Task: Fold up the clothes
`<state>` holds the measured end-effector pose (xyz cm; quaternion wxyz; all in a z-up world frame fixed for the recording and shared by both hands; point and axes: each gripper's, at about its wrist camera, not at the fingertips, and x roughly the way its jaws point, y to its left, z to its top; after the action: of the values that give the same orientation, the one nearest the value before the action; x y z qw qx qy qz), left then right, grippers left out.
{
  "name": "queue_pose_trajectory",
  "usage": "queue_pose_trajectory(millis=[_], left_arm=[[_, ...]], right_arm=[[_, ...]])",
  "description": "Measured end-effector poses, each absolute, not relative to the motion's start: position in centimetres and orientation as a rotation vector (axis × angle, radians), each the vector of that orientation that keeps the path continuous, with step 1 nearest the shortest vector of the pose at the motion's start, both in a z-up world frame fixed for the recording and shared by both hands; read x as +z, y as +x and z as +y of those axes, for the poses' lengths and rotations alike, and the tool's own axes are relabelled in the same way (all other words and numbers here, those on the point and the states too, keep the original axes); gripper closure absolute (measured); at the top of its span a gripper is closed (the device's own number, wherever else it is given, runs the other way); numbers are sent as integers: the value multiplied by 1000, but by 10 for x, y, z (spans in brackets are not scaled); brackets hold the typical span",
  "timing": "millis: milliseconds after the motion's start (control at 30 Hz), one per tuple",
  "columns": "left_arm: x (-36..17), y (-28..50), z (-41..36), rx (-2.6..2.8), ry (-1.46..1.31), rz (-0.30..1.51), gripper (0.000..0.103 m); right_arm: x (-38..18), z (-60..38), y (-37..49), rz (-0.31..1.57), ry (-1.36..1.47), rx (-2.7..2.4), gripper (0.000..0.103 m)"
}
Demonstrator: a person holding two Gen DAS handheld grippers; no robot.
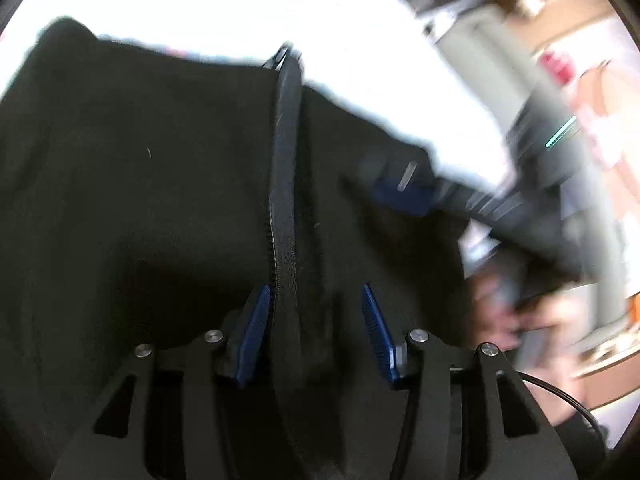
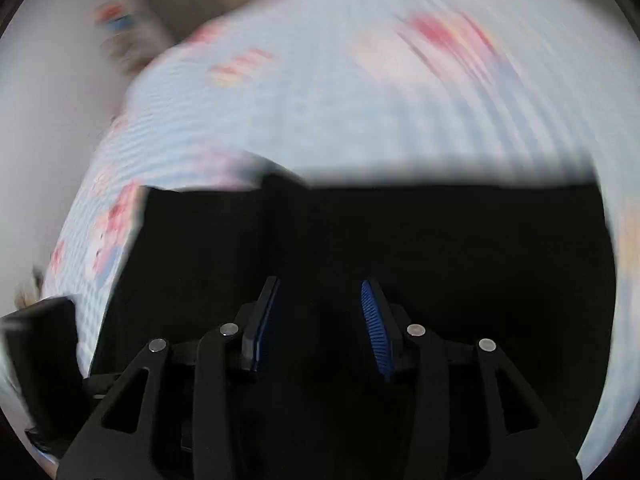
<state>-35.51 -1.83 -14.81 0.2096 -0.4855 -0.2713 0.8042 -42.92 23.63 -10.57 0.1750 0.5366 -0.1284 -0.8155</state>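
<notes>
A black zip-up garment lies spread on the bed, its closed zipper running away from me. My left gripper is open, low over the cloth, with the zipper band passing between its fingers without being pinched. To the right, blurred, my right gripper reaches onto the garment's edge, showing one of its blue pads. In the right wrist view the same black garment fills the lower half. My right gripper stands open just above it, the gap between its fingers too dark to show detail.
The bed cover is light blue check with pink prints and looks washed-out white in the left wrist view. A blurred hand is at the right. A dark object sits at the lower left. Room furniture lies beyond the bed.
</notes>
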Motion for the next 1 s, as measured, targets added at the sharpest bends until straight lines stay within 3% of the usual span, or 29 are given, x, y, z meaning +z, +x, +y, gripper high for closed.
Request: queue_pose_trajectory(millis=[100, 233, 367, 567, 800, 1000], left_arm=[[-112, -308, -46, 2361, -1162, -804, 53], [-118, -246, -67, 2418, -1289, -838, 56], [-126, -183, -73, 2450, -1457, -759, 60], [-127, -133, -21, 2582, -1471, -480, 60], [-57, -51, 7, 2519, -1235, -577, 60], [-93, 6, 57, 2294, -1348, -515, 58]], right_arm=[[-90, 258, -385, -399, 1387, -2262, 60], [-67, 276, -309, -476, 1343, -2166, 58], [-60, 289, -243, -560, 1379, -2061, 51], [-81, 273, -134, -526, 1476, -2036, 48], [-96, 265, -37, -505, 1500, -2063, 47], [-106, 263, 21, -472, 1455, -2120, 45]])
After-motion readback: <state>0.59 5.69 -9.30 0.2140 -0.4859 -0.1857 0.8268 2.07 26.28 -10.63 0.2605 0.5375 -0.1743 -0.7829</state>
